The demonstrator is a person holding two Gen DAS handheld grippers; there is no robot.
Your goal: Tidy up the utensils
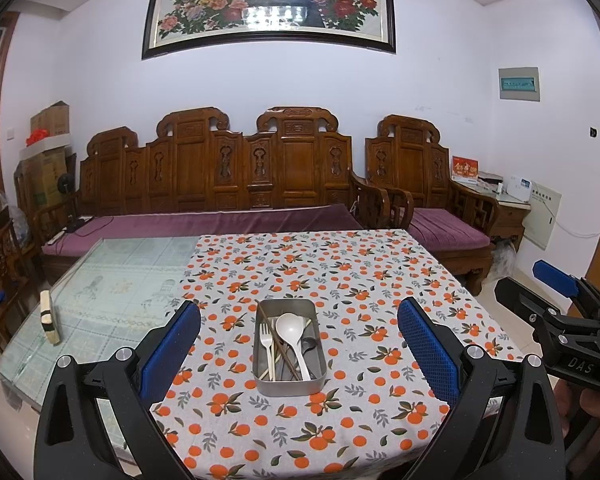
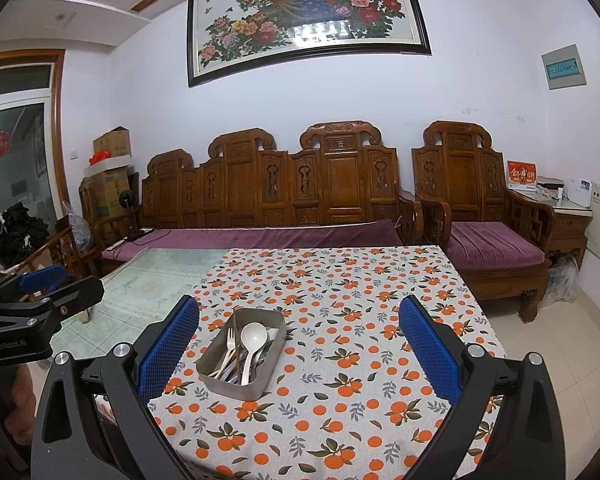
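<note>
I held the left gripper (image 1: pixel 299 350) and right gripper (image 2: pixel 299 346) above the orange-print tablecloth (image 1: pixel 340 280), jaws apart, empty. Rectangular metal tin (image 1: pixel 289 385) between them held 1 white plastic spoon (image 1: pixel 293 330), 1 white fork (image 1: pixel 266 340), chopsticks (image 1: pixel 278 344).

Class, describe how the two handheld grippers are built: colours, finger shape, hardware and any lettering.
Both the left gripper and right gripper have black angular frames, silver bolt heads and blue mesh-textured finger pads. White lettering shows: "DAS" on the right, "GenRobot.AI" on the left.
</note>
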